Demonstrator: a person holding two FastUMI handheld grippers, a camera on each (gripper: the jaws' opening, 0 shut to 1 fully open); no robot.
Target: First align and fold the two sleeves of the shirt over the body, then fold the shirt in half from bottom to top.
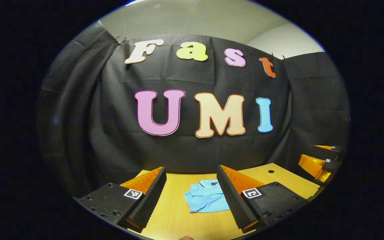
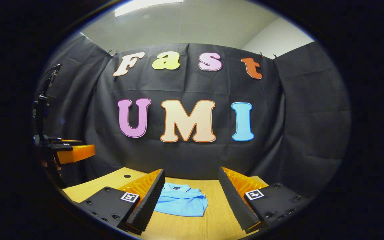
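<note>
- In the left gripper view, the left gripper (image 1: 192,195) is hovering above the wooden tabletop (image 1: 168,213) with its jaws spread wide and nothing between them.
- The light blue shirt (image 1: 206,197) is lying folded into a compact bundle on the tabletop, collar toward the black cloth wall (image 1: 112,133); its right edge is sitting hidden behind the gripper's right finger.
- A small dark hole (image 1: 271,171) is showing in the tabletop toward the right, and the right gripper (image 1: 322,160) is hanging at the far right edge, partly cut off.
- In the right gripper view, the right gripper (image 2: 192,196) is also holding its jaws wide apart, empty, above the tabletop (image 2: 192,226).
- The shirt (image 2: 182,201) is lying between the fingers, its left part covered by the left finger.
- The left gripper (image 2: 70,151) is hanging at the left edge; its jaw opening is hard to make out from here.
</note>
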